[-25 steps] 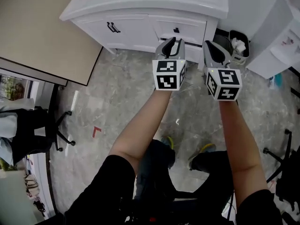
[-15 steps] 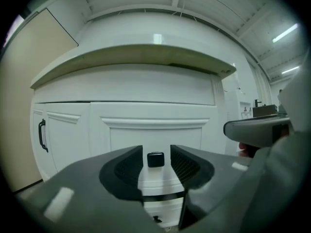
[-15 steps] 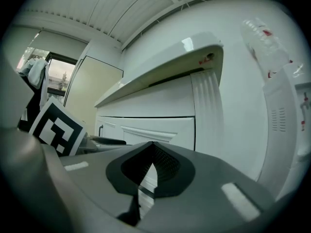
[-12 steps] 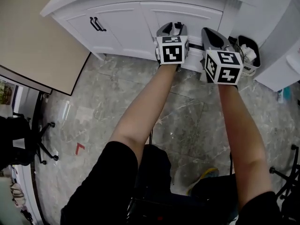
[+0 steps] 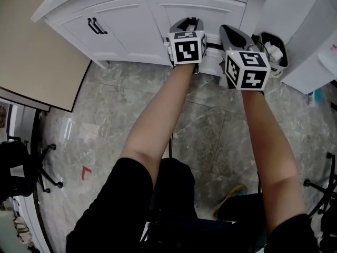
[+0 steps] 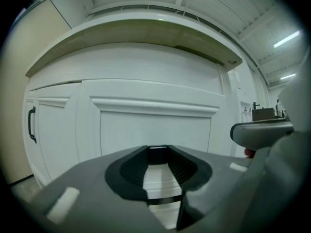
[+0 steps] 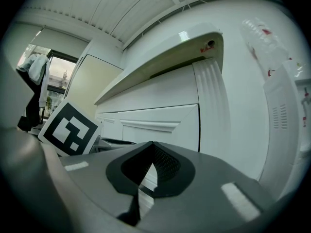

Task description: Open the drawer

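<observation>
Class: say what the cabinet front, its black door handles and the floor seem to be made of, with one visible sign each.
Cabinet front: probably painted wood or board; even white satin coat, routed panel frames.
Door handles: likely metal, matt black; thin bowed bars.
Floor: stone or stone-look tile; grey veining, straight joints, slight sheen.

Grey marble-look floor [image 5: 210,136] carries white cabinet [image 5: 131,20], black waste bin [image 5: 274,49] just beside its rt end, red tape mark [image 5: 86,172] & office-chair base [image 5: 50,167] at lt.
</observation>
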`<state>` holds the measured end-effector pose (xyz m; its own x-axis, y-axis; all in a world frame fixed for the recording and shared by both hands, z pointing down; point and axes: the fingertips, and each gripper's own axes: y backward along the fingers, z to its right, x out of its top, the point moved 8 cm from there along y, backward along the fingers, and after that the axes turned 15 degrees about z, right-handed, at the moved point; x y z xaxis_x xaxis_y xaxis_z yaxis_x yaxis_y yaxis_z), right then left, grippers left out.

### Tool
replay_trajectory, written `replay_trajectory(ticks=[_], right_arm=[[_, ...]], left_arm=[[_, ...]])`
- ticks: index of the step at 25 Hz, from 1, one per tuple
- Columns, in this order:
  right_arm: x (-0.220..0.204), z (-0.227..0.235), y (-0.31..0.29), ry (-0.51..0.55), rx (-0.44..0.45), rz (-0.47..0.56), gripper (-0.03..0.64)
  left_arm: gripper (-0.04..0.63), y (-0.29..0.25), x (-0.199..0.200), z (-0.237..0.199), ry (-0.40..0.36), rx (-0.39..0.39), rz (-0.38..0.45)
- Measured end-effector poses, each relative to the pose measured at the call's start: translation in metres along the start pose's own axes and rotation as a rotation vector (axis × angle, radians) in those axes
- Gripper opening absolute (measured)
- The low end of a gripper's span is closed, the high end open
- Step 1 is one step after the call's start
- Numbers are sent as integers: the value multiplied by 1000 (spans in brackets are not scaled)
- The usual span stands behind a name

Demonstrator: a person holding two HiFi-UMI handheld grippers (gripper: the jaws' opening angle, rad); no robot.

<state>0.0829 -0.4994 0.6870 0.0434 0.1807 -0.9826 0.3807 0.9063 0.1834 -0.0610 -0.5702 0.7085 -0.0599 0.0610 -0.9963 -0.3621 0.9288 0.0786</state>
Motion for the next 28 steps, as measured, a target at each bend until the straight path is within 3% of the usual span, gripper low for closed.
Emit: replay_trajectory(ticks=[10, 22, 28], right_arm=[[2, -16, 27, -16, -13, 8, 23], [26, -64, 95, -40, 29, 25, 23], [29, -78, 103, -50, 47, 36, 23]], left_arm=[[129, 28, 5, 8, 4, -14, -17], [129, 127, 15, 25, 30, -35, -41], [126, 145, 16, 29, 36, -34, -29]])
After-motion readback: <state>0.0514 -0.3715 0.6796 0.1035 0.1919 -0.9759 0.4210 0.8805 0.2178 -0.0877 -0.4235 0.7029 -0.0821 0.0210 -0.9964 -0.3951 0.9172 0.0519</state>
